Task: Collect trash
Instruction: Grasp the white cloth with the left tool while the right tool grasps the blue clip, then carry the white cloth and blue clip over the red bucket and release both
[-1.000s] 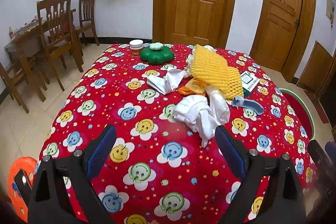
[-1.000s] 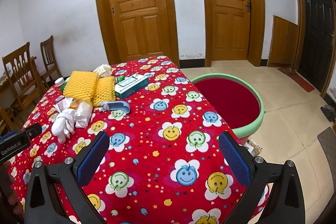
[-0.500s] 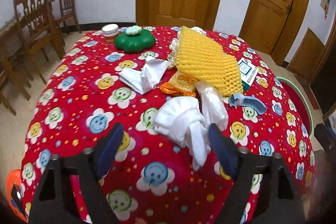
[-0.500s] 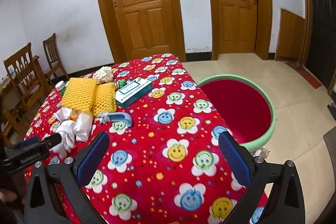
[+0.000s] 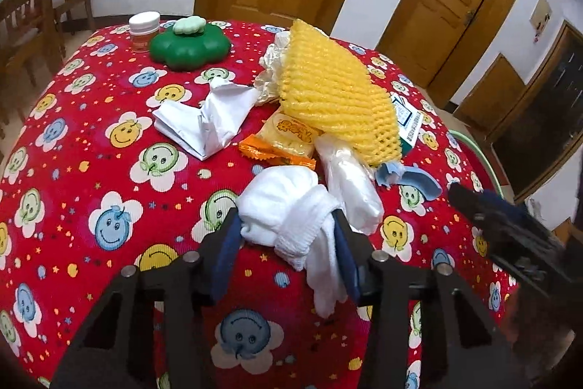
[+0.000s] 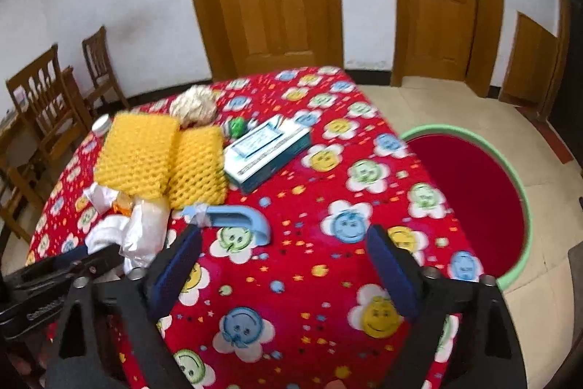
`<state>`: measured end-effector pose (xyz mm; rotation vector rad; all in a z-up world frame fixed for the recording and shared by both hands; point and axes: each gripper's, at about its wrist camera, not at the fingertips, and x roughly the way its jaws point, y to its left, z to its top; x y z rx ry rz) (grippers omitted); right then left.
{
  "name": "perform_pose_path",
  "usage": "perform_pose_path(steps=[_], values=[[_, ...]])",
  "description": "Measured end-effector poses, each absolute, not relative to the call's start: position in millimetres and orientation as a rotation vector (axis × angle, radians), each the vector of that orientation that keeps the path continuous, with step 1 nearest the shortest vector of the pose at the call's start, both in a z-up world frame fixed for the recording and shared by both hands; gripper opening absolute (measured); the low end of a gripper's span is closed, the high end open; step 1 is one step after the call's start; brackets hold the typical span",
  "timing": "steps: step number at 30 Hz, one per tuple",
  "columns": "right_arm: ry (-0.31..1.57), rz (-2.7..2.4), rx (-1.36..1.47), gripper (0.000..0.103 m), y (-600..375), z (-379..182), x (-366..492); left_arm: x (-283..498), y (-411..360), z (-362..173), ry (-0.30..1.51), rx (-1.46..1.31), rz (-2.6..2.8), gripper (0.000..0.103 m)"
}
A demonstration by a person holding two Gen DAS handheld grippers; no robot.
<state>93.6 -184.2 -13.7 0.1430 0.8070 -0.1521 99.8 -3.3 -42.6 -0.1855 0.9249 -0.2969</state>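
Closing on the white cloth bundle (image 5: 288,206), the left gripper (image 5: 288,245) has a blue pad pressed against each side of it, and a loose tail of the cloth hangs down between the jaws onto the red smiley-patterned surface (image 5: 109,141). Just beyond the jaws lie a clear plastic bag (image 5: 349,185), an orange snack wrapper (image 5: 288,141), crumpled white paper (image 5: 207,123) and yellow foam netting (image 5: 335,90).

The right gripper (image 6: 288,270) hovers with its jaws spread wide and nothing between them. A blue curved plastic piece (image 6: 237,223) lies just ahead of them, the red basin with a green rim (image 6: 524,195) off to their right.
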Motion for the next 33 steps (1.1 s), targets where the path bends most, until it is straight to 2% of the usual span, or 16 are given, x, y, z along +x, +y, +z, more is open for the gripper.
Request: perform_pose_path(steps=[1,3,10,11,14,19,33], values=[[0.829,-0.138,0.130,0.070,-181.7,-18.2,97.7,101.0,-2.7,-44.8,0.930,-0.196,-0.303,0.049],[0.860,-0.129,0.108,0.052,-178.3,-25.5,104.2,102.5,-1.5,-46.8,0.936,-0.209,-0.313,0.049],[0.920,-0.129,0.120,0.030,-177.9,-38.4,117.7,106.7,5.0,-48.8,0.948,-0.262,-0.336,0.049],[0.920,-0.132,0.117,0.023,-178.0,-38.4,118.0,106.9,5.6,-48.8,0.947,-0.267,-0.339,0.049],[0.917,-0.141,0.123,0.011,-179.0,-38.1,116.5,105.5,6.5,-48.7,0.940,-0.270,-0.338,0.043],[0.908,-0.138,0.140,0.010,-182.6,-35.6,110.3,98.6,10.3,-43.7,0.924,-0.283,-0.327,0.030],[0.802,-0.120,0.214,0.006,-211.4,-2.2,62.9,66.6,-10.6,5.9,0.816,-0.234,-0.329,0.027]])
